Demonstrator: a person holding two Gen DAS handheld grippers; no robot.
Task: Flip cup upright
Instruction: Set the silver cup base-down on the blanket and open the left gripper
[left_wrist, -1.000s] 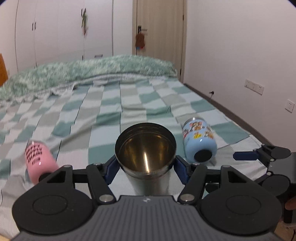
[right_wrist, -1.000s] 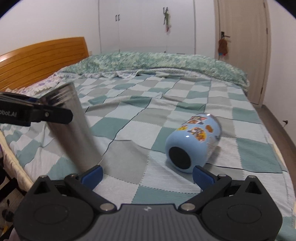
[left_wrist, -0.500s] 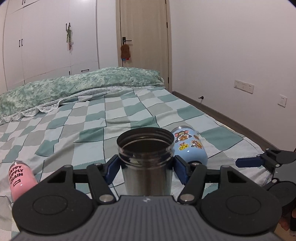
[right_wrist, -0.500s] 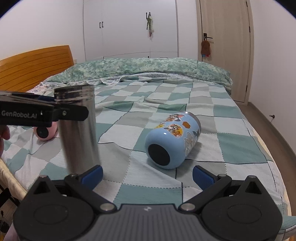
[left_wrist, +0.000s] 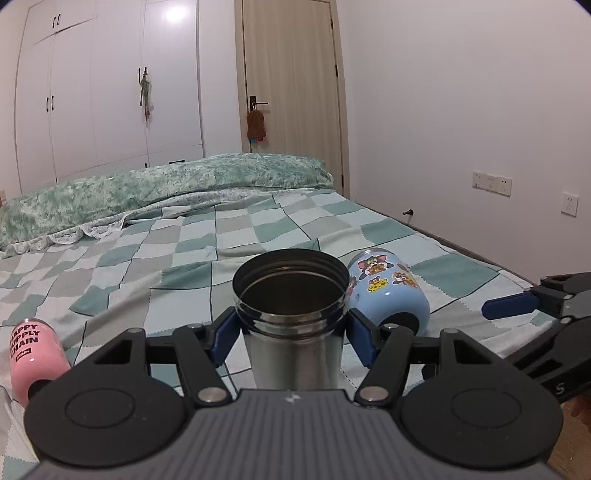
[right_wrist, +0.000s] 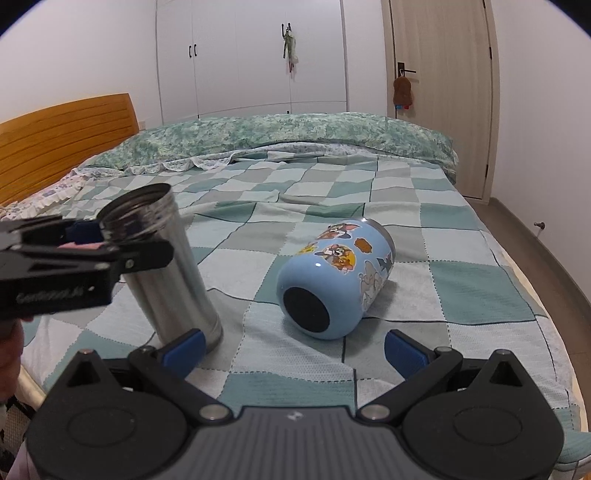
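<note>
You are clamping the steel cup (left_wrist: 291, 314) with your left gripper (left_wrist: 291, 334); its blue pads (left_wrist: 221, 334) are pressing on either side of the cup just under the threaded rim. The cup is standing mouth up between those fingers, its base on the checked bedspread (left_wrist: 184, 258). In the right wrist view the same cup (right_wrist: 166, 266) is leaning a little, with the left gripper (right_wrist: 110, 243) reaching in from the side and pinching it near the top.

Your right gripper (right_wrist: 293, 349) is hanging with its fingers spread wide, gripping nothing. The blue cartoon cup (right_wrist: 334, 282) is lying on its side ahead of those fingers and between them, dark bottom facing you, not touching either pad. The steel cup's base is sitting just beyond your right gripper's left fingertip (right_wrist: 184, 347).

A pink bottle (left_wrist: 31, 350) is lying on the bedspread well outside your left gripper's left finger.
</note>
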